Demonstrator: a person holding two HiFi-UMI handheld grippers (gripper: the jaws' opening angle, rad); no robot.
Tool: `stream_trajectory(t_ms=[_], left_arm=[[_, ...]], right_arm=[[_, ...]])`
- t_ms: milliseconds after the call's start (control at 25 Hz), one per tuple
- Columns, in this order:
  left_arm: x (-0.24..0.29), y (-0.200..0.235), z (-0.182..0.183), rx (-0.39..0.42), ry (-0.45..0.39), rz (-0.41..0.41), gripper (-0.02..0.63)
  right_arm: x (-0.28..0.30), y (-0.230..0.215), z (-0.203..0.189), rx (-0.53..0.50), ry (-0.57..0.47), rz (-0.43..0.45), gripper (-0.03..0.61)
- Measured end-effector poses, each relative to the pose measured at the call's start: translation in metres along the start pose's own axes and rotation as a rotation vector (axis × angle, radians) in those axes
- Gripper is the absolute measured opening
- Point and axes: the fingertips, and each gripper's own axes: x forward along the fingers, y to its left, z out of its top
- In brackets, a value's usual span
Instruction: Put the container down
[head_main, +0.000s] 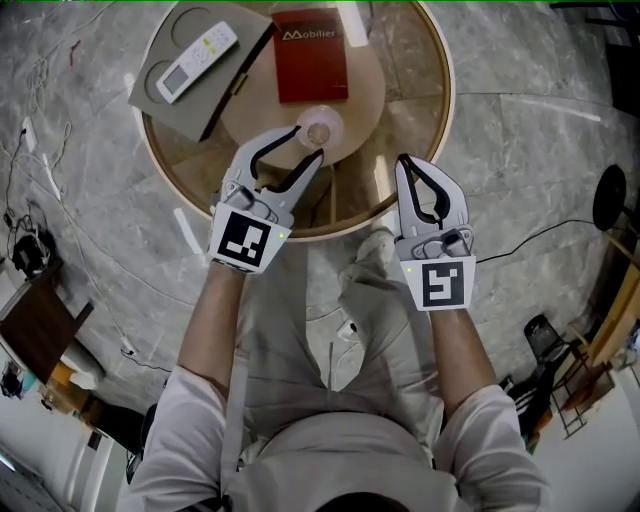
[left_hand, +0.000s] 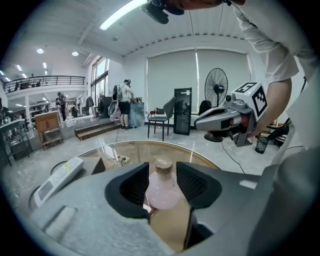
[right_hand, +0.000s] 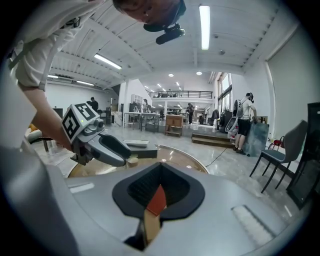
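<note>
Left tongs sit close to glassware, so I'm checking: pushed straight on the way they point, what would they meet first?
Probably the pink corked flask, standing on the glass table right between the open left tongs; exact depth is unclear.

On the table (head_main: 405, 70), the book (head_main: 310, 55) lies behind the container (head_main: 320, 128).

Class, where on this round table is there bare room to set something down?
Free: the round glass table's right half, between the red book and the rim. Crowded: upper left, where a grey tray holds a white remote, and near the front, where the open left gripper brackets the pink corked flask.
</note>
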Motion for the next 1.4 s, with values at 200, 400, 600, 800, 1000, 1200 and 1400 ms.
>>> stream_trajectory(t_ms=[200,400,600,800,1000,1200,1400], left_arm=[[-0.031,0.0,0.013,-0.011,0.007,0.043,0.179],[-0.066,0.001,0.028,-0.032,-0.01,0.099,0.179],[-0.107,0.002,0.04,-0.099,-0.038,0.178,0.179],[-0.146,-0.002,0.055,-0.145,-0.068,0.255,0.141],[-0.182,-0.006,0.078,-0.161,-0.097,0.326,0.005],[-0.197,-0.011,0.097,-0.142,-0.1,0.325,0.005],[-0.203,-0.01,0.105,-0.13,-0.102,0.326,0.005]], right_arm=[[-0.011,0.01,0.023,-0.01,-0.004,0.021,0.005],[-0.022,0.025,0.048,-0.028,-0.033,0.051,0.005],[-0.036,0.041,0.066,-0.045,-0.031,0.087,0.005],[-0.053,0.052,0.087,-0.066,-0.034,0.113,0.005],[-0.069,0.057,0.106,-0.069,-0.05,0.116,0.005],[-0.083,0.056,0.117,-0.073,-0.057,0.113,0.005],[-0.091,0.055,0.121,-0.076,-0.048,0.114,0.004]])
